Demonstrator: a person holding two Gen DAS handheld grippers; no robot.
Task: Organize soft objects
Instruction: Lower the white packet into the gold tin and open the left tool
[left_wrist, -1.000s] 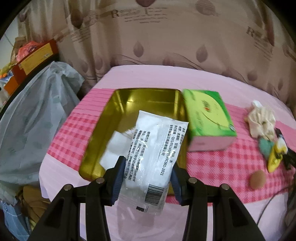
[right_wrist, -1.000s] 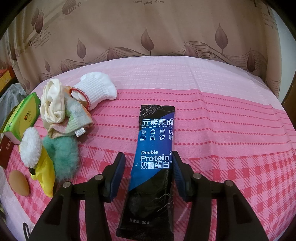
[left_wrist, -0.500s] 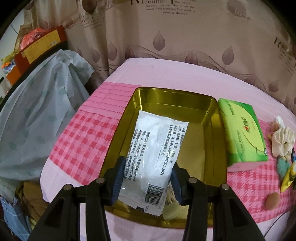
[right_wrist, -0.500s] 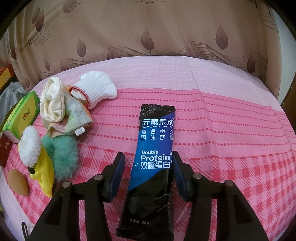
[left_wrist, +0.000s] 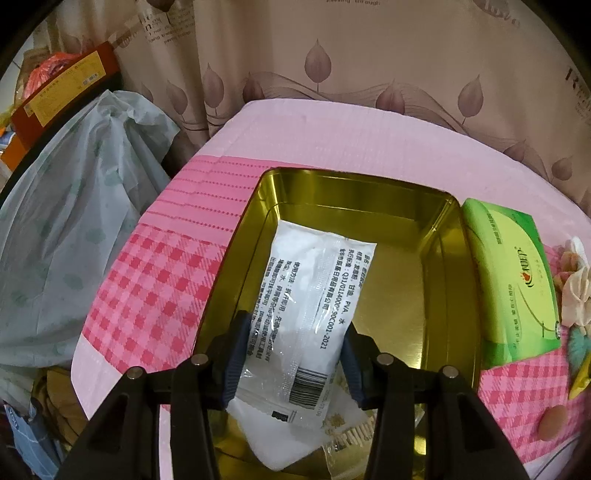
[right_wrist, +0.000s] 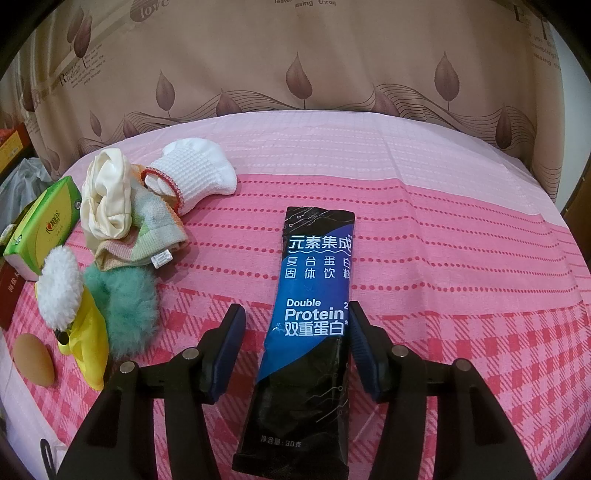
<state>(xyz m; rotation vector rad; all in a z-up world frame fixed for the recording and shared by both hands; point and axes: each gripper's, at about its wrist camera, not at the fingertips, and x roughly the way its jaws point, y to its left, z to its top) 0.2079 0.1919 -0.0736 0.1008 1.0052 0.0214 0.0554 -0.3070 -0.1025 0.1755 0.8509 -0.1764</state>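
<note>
Blue pads line both hand-held grippers. The left gripper (left_wrist: 291, 354) is clamped on one white plastic packet (left_wrist: 314, 306) printed with black text and a barcode, holding it tilted down inside one gold metal tin (left_wrist: 448, 236); the packet's far end sits near the tin's left wall, leaving the right half of the floor bare. One green tissue pack (left_wrist: 509, 280) lies just beside the tin's right rim. The tin stands near the left edge of the pink checked cloth (left_wrist: 155, 280), beyond which a pale plastic bag (left_wrist: 74, 221) hangs. The right gripper (right_wrist: 295, 343) has its jaws opening, with one dark blue protein sachet (right_wrist: 314, 295) lying flat between them; the left pad stands clear of it, the right pad at its edge. To its left sits a cluster: one white sock (right_wrist: 195, 177), one cream scrunchie (right_wrist: 105, 199), one folded pastel cloth (right_wrist: 147, 236), one green fluffy scrunchie (right_wrist: 125, 306), one yellow and white plush piece (right_wrist: 74, 314) and one brown egg-shaped sponge (right_wrist: 33, 360). Right of the sachet the cloth lies open to its edge.
</note>
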